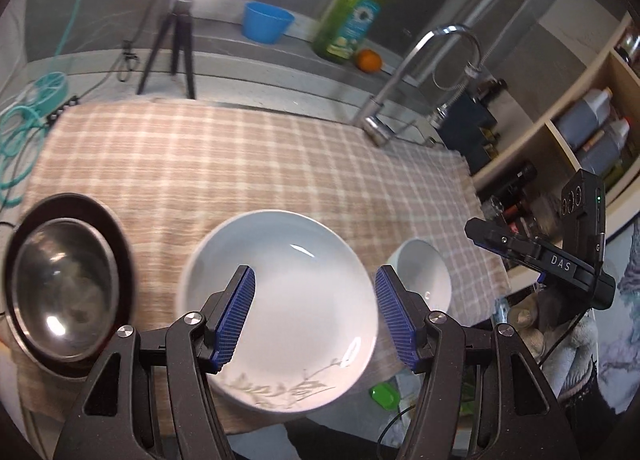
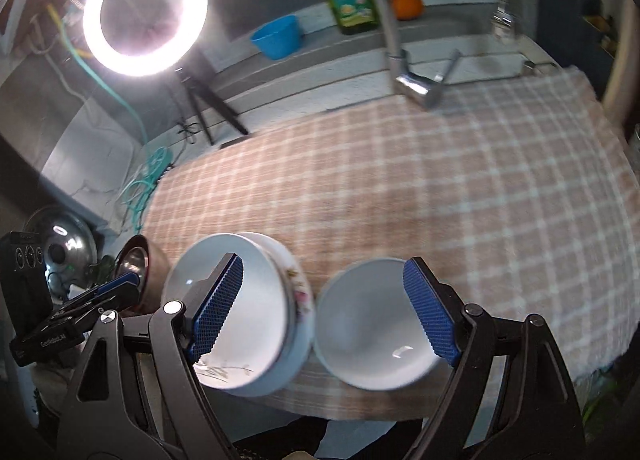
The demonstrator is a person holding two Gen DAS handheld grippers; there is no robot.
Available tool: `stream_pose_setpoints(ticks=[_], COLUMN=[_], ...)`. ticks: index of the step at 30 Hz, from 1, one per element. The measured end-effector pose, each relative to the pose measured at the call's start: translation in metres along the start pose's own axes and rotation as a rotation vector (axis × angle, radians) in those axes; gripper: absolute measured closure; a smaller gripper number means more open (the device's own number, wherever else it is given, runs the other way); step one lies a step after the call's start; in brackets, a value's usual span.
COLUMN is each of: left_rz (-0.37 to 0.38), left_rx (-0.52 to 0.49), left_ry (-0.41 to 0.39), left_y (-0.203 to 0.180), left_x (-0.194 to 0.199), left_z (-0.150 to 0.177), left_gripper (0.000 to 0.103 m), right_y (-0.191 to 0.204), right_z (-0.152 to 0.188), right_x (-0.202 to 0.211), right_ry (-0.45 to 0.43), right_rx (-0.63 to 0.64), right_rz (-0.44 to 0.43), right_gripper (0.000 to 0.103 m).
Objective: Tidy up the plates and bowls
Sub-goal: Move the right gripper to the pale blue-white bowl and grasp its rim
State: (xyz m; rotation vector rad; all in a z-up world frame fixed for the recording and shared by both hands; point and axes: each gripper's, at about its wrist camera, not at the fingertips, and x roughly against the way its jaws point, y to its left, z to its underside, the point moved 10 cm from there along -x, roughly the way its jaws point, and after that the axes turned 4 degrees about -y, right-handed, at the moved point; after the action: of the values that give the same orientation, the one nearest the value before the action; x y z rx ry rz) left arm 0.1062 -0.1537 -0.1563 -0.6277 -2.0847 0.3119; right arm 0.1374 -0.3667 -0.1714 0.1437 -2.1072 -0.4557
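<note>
Both jaws stand released: left gripper point(image 1: 314, 314) above the white floral plate point(image 1: 280, 300) at the tabletop's near edge, right gripper point(image 2: 322, 310) over the white bowl point(image 2: 376, 324) beside it.

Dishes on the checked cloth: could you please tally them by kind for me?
White plates: 2, stacked
White bowl: 1
Steel bowl: 1
Dark bowl, under the steel one: 1
Total: 5
</note>
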Motion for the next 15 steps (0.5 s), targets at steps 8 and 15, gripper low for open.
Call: stream_pose_setpoints(ticks=[8,15], left_rz=[0.052,0.087], left_rx=[-0.073,-0.127], left_ry=[0.086,0.167], left_y=[-0.044,-0.074], left_x=[-0.037,-0.069], left_z=[0.017,0.036], left_gripper=[0.041,0.042], right_y=[-0.055,-0.075], right_z=[0.022,0.042], right_x=[0.005,-0.005], right_ry=[0.021,0.069], right_rx=[-0.086,-0.115], right_rz=[0.053,0.052], right_gripper=[0.018,0.018])
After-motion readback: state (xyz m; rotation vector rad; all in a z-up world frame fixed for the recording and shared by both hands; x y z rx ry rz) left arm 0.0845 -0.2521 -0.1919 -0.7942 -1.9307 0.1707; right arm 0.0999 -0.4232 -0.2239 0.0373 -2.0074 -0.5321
